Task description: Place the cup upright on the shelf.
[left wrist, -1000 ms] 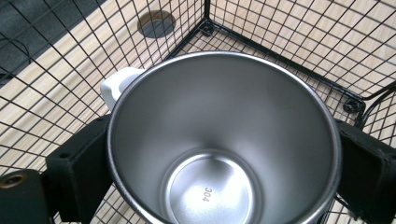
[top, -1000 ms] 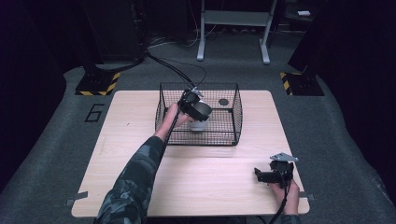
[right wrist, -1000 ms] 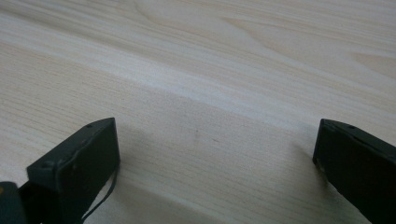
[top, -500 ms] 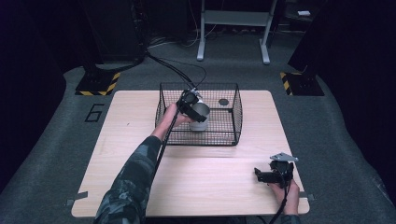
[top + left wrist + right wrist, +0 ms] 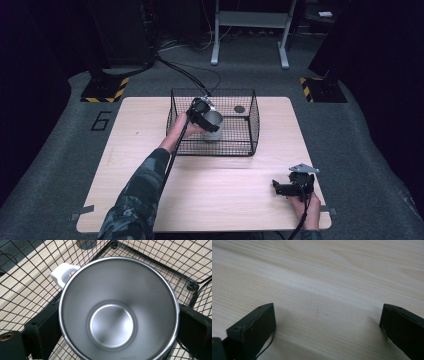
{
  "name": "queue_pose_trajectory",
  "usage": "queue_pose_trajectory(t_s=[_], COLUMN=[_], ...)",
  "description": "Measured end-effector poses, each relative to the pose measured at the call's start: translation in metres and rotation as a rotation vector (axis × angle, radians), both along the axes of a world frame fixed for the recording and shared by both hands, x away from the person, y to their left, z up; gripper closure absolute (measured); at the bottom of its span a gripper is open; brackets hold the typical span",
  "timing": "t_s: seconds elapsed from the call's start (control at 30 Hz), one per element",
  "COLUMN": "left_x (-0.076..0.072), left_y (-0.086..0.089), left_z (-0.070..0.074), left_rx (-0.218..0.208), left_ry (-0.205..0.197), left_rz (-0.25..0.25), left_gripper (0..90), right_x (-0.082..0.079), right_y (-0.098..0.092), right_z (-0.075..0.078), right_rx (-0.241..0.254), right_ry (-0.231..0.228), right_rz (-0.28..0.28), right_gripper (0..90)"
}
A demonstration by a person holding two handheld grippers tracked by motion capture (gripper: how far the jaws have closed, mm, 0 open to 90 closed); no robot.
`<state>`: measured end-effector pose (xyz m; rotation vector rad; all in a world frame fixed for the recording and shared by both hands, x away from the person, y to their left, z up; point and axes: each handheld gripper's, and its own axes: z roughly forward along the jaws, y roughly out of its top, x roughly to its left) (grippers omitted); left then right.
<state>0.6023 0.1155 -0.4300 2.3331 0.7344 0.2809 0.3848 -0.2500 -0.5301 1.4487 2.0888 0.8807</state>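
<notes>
Nothing much is shifting since 1 second ago: from the high view I am keeping my left gripper (image 5: 210,120) inside the wire basket (image 5: 252,125), clamped around the steel cup (image 5: 214,125), while a dark disc (image 5: 239,109) is lying at the basket's far side. My right gripper (image 5: 286,188) is resting near the table (image 5: 125,165) edge.

Left gripper view: the cup (image 5: 117,312), shiny, empty, with a white handle (image 5: 62,275), is sitting squeezed between both jaws.

Right gripper view: its jaws are standing apart over bare wood.

Your cup (image 5: 214,123) sits inside the basket (image 5: 252,120); your right gripper (image 5: 287,187) rests well in front of the basket, to its right.
</notes>
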Motion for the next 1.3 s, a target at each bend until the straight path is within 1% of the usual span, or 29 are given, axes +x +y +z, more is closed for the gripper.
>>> queue_pose_trajectory(t_s=[0.03, 0.07, 0.1, 0.13, 0.17, 0.23, 0.33, 0.37, 0.47, 0.67, 0.7, 0.73, 0.77, 0.8, 0.83, 0.87, 0.9, 0.93, 0.97, 1.0, 1.03, 1.07, 1.17, 1.2, 1.23, 1.3], left_x=[-0.001, -0.001, -0.001, -0.002, -0.002, -0.005, -0.01, -0.012, -0.02, -0.037, -0.041, -0.041, -0.047, -0.051, -0.059, -0.059, -0.071, -0.075, -0.081, -0.081, -0.093, -0.1, -0.114, -0.119, -0.124, -0.134], left_y=[0.001, 0.003, 0.004, 0.004, 0.004, 0.007, 0.01, 0.012, 0.017, 0.028, 0.029, 0.029, 0.032, 0.033, 0.035, 0.035, 0.037, 0.038, 0.04, 0.04, 0.042, 0.044, 0.048, 0.051, 0.052, 0.057], left_z=[0.001, 0.002, 0.003, 0.004, 0.004, 0.011, 0.02, 0.024, 0.032, 0.048, 0.051, 0.051, 0.055, 0.057, 0.061, 0.061, 0.064, 0.065, 0.067, 0.067, 0.068, 0.068, 0.068, 0.067, 0.066, 0.064], left_rx=[-0.016, -0.029, -0.042, -0.052, -0.052, -0.07, -0.074, -0.079, -0.106, -0.138, -0.154, -0.154, -0.163, -0.173, -0.181, -0.181, -0.184, -0.187, -0.182, -0.182, -0.184, -0.179, -0.166, -0.165, -0.165, -0.162], left_ry=[0.003, -0.011, -0.006, -0.011, -0.011, -0.031, -0.049, -0.046, -0.073, -0.099, -0.105, -0.105, -0.117, -0.114, -0.121, -0.121, -0.127, -0.127, -0.138, -0.138, -0.149, -0.153, -0.161, -0.158, -0.168, -0.17], left_rz=[0.004, 0.008, 0.01, 0.019, 0.019, 0.03, 0.043, 0.047, 0.056, 0.044, 0.047, 0.047, 0.044, 0.043, 0.031, 0.031, 0.019, 0.007, -0.003, -0.003, -0.01, -0.022, -0.036, -0.046, -0.041, -0.051], left_gripper=[5.4, 4.9, 4.8, 4.6, 4.2, 3.4, 1.8, 1.4, 0.9, 0.3, 0.4, 0.4, 0.4, 0.4, 0.3, 0.3, 0.2, 0.2, 0.2, 0.2, 0.2, 0.2, 0.2, 0.2, 0.2, 0.2], right_x=[0.0, 0.0, 0.0, 0.0, 0.0, 0.0, 0.0, 0.0, 0.0, 0.0, 0.0, 0.0, 0.0, 0.0, 0.0, 0.0, 0.0, 0.0, 0.0, 0.0, 0.0, 0.0, 0.0, 0.0, 0.0, 0.0], right_y=[0.0, 0.0, 0.0, 0.0, 0.0, 0.0, 0.0, 0.0, 0.0, 0.0, 0.0, 0.0, 0.0, 0.0, 0.0, 0.0, 0.0, 0.0, 0.0, 0.0, 0.0, 0.0, 0.0, 0.0, 0.0, 0.0], right_z=[0.0, 0.0, 0.0, 0.0, 0.0, 0.0, 0.0, 0.0, 0.0, 0.0, 0.0, 0.0, 0.0, 0.0, 0.0, 0.0, 0.0, 0.0, 0.0, 0.0, 0.0, 0.0, 0.0, 0.0, 0.0, 0.0], right_rx=[0.0, 0.0, 0.0, 0.0, 0.0, 0.0, 0.0, 0.0, -0.001, 0.0, 0.0, 0.0, 0.0, 0.0, 0.0, 0.0, 0.0, 0.0, 0.0, 0.0, 0.0, 0.0, 0.0, 0.0, 0.0, 0.0], right_ry=[0.0, 0.0, 0.0, 0.0, 0.0, 0.0, 0.0, 0.0, 0.0, 0.0, 0.0, 0.0, -0.001, -0.001, -0.001, -0.001, -0.001, -0.001, 0.0, 0.0, 0.0, 0.0, 0.0, 0.0, 0.0, 0.0], right_rz=[0.0, 0.0, 0.0, 0.0, 0.0, 0.0, 0.0, 0.0, 0.0, 0.0, -0.001, -0.001, -0.001, -0.001, -0.001, -0.001, -0.001, -0.001, -0.001, -0.001, -0.002, -0.002, -0.002, -0.002, -0.002, -0.002], right_gripper=[0.1, 0.1, 0.1, 0.1, 0.1, 0.1, 0.1, 0.1, 0.1, 0.1, 0.1, 0.1, 0.1, 0.1, 0.1, 0.1, 0.1, 0.1, 0.1, 0.1, 0.1, 0.1, 0.1, 0.1, 0.0, 0.0])
